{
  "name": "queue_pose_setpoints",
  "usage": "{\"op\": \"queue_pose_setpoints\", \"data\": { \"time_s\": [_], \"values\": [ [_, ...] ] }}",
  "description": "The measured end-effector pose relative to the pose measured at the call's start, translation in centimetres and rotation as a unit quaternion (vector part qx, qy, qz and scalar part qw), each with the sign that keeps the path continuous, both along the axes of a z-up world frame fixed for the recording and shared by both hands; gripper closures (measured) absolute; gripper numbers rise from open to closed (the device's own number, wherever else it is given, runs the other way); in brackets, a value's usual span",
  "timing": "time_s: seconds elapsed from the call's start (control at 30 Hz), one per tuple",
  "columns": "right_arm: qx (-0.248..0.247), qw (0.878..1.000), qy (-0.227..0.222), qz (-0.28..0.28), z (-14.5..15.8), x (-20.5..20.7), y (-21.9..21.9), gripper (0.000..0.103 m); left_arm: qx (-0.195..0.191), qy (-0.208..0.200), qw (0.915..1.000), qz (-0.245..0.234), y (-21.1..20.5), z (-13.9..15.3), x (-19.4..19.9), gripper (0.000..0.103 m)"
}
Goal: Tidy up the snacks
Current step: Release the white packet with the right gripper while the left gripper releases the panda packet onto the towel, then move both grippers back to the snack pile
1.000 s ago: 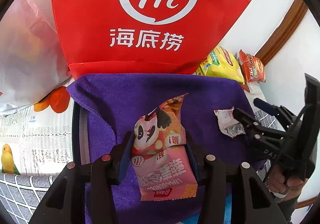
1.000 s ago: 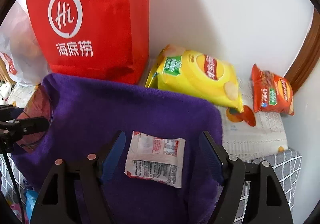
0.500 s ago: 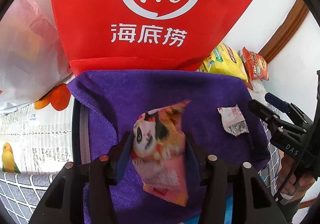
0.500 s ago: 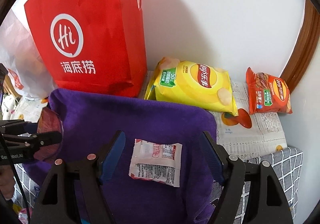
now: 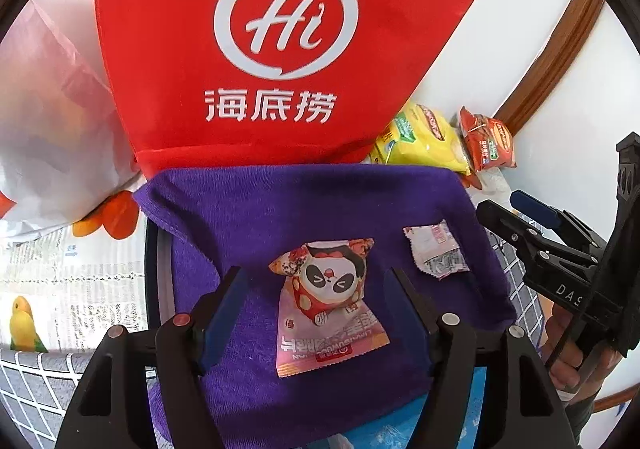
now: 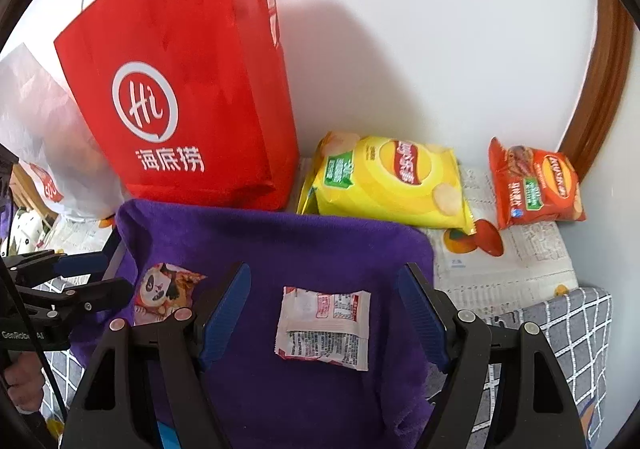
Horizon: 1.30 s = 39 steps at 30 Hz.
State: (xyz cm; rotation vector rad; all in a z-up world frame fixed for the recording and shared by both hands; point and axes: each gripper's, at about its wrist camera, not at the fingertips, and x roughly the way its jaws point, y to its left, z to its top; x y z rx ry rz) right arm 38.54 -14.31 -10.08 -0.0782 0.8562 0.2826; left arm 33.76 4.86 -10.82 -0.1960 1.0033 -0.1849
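- At far left I see a white plastic bag point(image 5: 52, 137) slumped on newspaper point(image 5: 68, 281), beside the tall red paper bag point(image 5: 280, 49) that stands against the wall.
- My left gripper point(image 5: 320, 305) hovers over the purple towel point(image 5: 280, 205); its jaws have just been opening and now stand spread, with the panda snack packet point(image 5: 328, 305) lying between them on the towel, touched by neither pad.
- Further right on the same towel lies the small white sachet point(image 6: 324, 325), flat, printed side up.
- My right gripper point(image 6: 324, 313) hangs above that sachet with its fingers point(image 6: 224, 309) spread wide on either side, apart from it.
- Behind the towel's right corner, a yellow chip bag point(image 6: 392, 181) rests on newspaper against the wall.
- At far right a red chip bag point(image 6: 536, 185) stands just beside it, near the brown wooden trim point(image 6: 596, 97).
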Motion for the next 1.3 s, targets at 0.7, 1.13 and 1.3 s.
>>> {"op": "queue_pose_setpoints", "data": {
  "time_s": [0.7,1.13,1.3],
  "values": [
    [-0.001,0.996,0.040,-0.076,1.9,-6.8,-3.5,0.019,0.039,-0.043,0.9983,-0.006,-0.7,4.8,-3.6,0.034],
    [-0.005,0.997,0.048,-0.064,0.7,-12.8,-5.1,0.019,0.031,-0.071,0.9966,-0.028,-2.1,7.4,-6.1,0.031],
    [0.013,0.994,0.061,-0.091,0.3,-14.8,-6.7,0.019,0.041,-0.089,0.9948,-0.027,-2.0,8.4,-7.2,0.031]
  ]
}}
